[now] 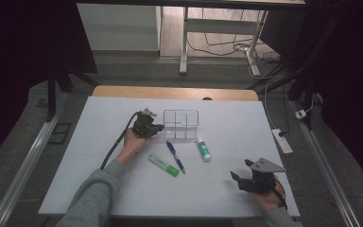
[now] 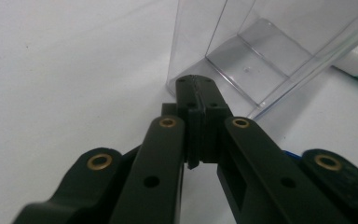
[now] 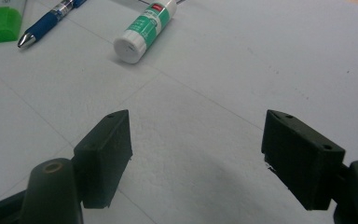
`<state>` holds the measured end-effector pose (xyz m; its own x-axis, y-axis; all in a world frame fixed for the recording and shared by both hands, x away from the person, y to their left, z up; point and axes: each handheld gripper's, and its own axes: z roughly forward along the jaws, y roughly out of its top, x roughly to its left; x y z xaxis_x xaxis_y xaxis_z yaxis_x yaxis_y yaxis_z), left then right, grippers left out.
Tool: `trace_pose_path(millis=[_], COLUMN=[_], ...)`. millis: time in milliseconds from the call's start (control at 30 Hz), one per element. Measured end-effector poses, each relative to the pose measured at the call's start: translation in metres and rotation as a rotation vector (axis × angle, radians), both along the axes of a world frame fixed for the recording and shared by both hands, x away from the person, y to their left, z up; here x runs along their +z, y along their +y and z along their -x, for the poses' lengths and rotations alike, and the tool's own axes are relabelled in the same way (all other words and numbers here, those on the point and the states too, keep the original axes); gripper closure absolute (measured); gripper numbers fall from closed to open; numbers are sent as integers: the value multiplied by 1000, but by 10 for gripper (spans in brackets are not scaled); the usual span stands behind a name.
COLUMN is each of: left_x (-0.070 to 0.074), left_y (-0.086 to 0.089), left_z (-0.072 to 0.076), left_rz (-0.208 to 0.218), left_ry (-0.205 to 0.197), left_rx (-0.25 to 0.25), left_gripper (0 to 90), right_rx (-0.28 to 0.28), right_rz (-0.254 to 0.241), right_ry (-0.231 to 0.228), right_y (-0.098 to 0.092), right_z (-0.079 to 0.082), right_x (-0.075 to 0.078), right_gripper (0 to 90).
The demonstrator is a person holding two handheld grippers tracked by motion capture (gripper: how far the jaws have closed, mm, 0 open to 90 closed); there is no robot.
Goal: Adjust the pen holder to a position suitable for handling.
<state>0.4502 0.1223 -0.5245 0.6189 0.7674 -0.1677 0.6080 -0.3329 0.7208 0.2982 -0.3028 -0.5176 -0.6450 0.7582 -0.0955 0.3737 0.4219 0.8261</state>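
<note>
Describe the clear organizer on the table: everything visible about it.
The clear organizer looks like transparent plastic, with thin walls dividing it into compartments that appear empty. It stands upright on the white table, beyond the pen and glue stick. The shut left gripper sits at its near left corner; whether they touch is unclear.

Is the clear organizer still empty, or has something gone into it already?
Empty. The clear organizer stands upright and its compartments show nothing inside; the green highlighter, blue pen and glue stick all lie on the table in front of it.
</note>
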Motion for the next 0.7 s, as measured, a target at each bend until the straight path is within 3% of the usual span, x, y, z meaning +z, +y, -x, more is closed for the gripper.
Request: trace_pose_path(millis=[467,700], left_x=[-2,5], left_y=[-5,5], left_z=[-4,3], left_rz=[1,-33], left_ry=[-3,-29], left_rx=[-7,-6], left_gripper=[887,887], right_rx=[-4,-4], right_rz=[3,3], right_ry=[0,-8], right_y=[0,-1], right_z=[0,0], right_x=[0,1], right_gripper=[239,239])
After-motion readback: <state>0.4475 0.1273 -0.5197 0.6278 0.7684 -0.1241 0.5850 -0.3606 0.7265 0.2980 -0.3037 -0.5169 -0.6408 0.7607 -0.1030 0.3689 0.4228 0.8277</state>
